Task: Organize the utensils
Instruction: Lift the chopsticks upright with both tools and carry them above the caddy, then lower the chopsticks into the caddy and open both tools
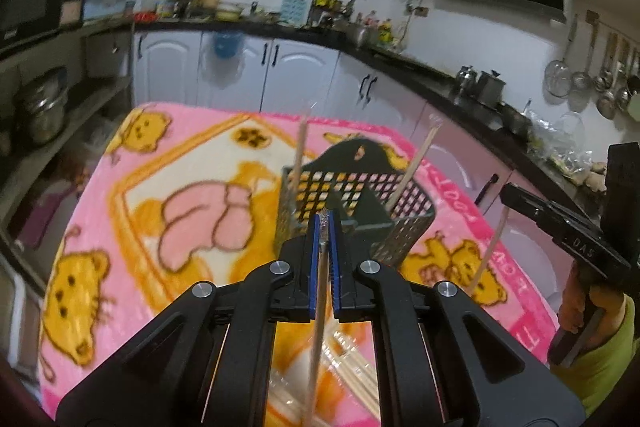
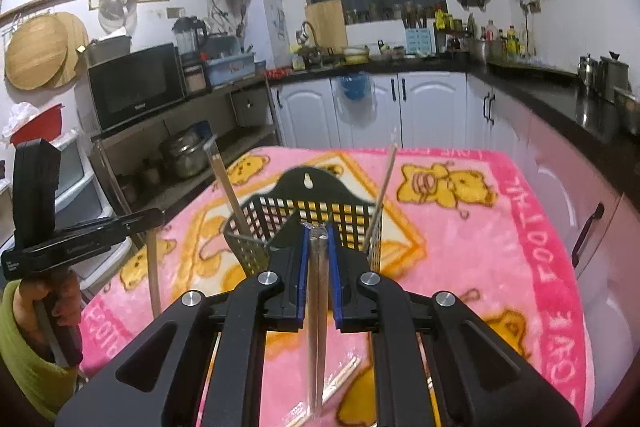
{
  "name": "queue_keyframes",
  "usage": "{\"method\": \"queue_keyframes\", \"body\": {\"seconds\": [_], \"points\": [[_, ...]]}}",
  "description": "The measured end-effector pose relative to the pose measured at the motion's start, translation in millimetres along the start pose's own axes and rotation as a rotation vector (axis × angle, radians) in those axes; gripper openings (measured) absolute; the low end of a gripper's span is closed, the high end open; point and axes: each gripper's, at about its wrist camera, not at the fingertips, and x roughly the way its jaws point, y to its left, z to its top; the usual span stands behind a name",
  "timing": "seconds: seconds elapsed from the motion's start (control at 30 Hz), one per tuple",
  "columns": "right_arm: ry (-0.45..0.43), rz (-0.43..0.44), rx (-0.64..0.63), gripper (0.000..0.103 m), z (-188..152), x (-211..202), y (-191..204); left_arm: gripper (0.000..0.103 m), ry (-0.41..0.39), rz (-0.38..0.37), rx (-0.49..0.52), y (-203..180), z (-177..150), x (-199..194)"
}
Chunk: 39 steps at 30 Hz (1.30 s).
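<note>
Chopsticks in clear plastic sleeves were the things being sorted. The left gripper (image 1: 327,217) had its blue pads (image 1: 314,259) squeezed nearly all the way together, and a thin wrapped chopstick (image 1: 318,339) was pinched between them. That stick hung down from the pads toward the bottom of the left wrist view.

The right gripper (image 2: 319,229) was closed too, with just a small gap, and it pinched a wrapped pair of chopsticks (image 2: 318,327) between its own blue pads (image 2: 303,267). This pair also hung down below the pads.

Just in front of both grippers stood a black basket (image 1: 404,235) with lots of little holes (the kind with a tall back and a hanging hole). It sat on a pink blanket (image 1: 132,211) with yellow bears that covered the table. Two chopsticks already stood inside it, one (image 1: 299,151) leaning at the left side and one (image 1: 416,167) leaning at the right side.

More wrapped chopsticks (image 1: 352,367) lay flat on the blanket under the grippers, close to the near edge.

In the right wrist view, the person's hand (image 2: 60,303) in a green sleeve (image 2: 24,359) held the handle of the left gripper, off to the left side. Behind the table were white cupboards (image 2: 432,107) and a dark counter (image 2: 560,99) full of kitchen things.
</note>
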Motion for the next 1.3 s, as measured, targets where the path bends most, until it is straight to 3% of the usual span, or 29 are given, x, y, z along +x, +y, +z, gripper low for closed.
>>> {"method": "queue_keyframes", "body": {"seconds": [0.67,1.3], "points": [[-0.125,0.016,-0.057,0.009,52.2,-8.5,11.1,0.002,-0.159,-0.076,0.125,-63.1,81.8,-7.4],[-0.269,-0.029,-0.059,0.009,124.5,3.8,0.8,0.002,-0.268,-0.055,0.156,-85.0,133.8,6.3]]}}
